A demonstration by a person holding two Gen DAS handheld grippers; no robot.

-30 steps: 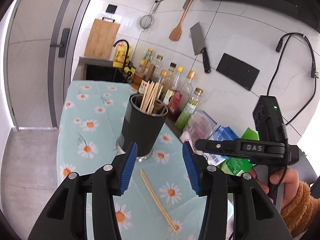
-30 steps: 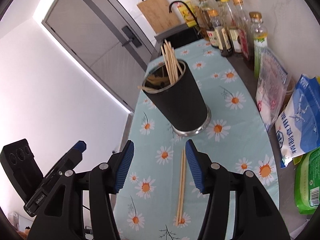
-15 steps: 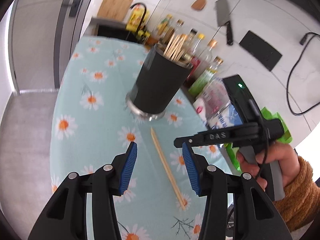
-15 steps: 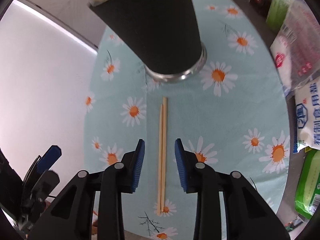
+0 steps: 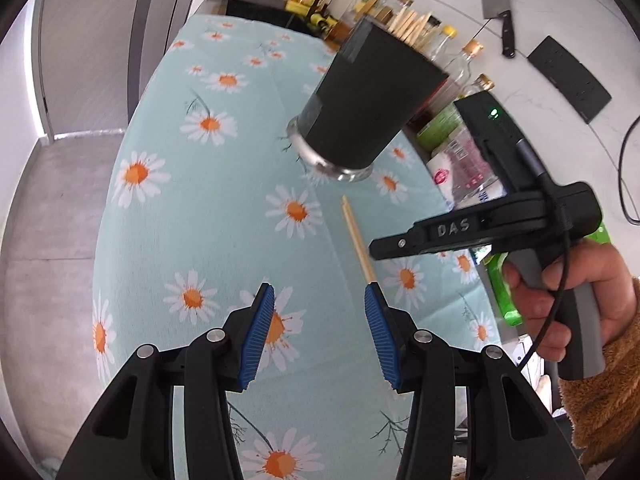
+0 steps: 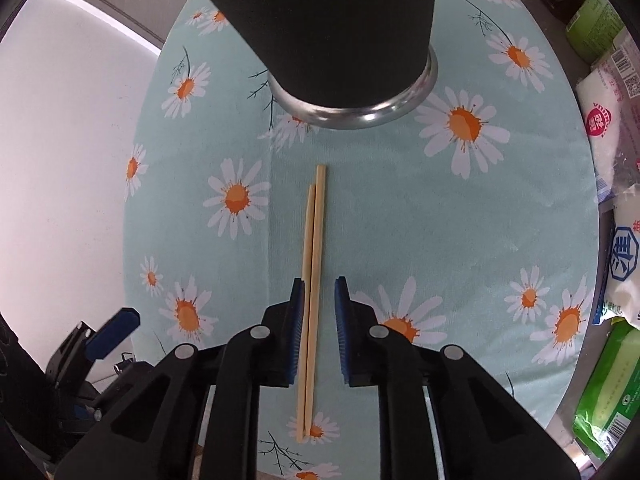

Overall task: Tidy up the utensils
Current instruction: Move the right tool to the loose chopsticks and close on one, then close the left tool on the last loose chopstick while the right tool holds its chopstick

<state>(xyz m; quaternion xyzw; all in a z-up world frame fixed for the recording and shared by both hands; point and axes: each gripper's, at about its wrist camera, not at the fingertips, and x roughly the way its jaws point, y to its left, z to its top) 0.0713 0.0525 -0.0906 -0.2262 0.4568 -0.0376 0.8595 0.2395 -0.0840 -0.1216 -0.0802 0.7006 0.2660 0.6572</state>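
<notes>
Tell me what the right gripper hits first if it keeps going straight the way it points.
Most likely the pair of chopsticks on the daisy tablecloth. They already lie between the closing jaws of the right gripper, which points steeply down at them. Whether the pads touch them yet is unclear.

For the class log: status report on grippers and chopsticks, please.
Right gripper closing, fingers straddling chopsticks on tablecloth. Left gripper open, empty. Utensil holder ahead; nothing blocking.

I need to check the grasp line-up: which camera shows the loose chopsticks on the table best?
The right wrist view. Both chopsticks lie full length on the daisy cloth, running between the closing right gripper, its fingers not yet pressing. The left wrist view shows only their upper stretch; the right gripper covers the rest.
</notes>
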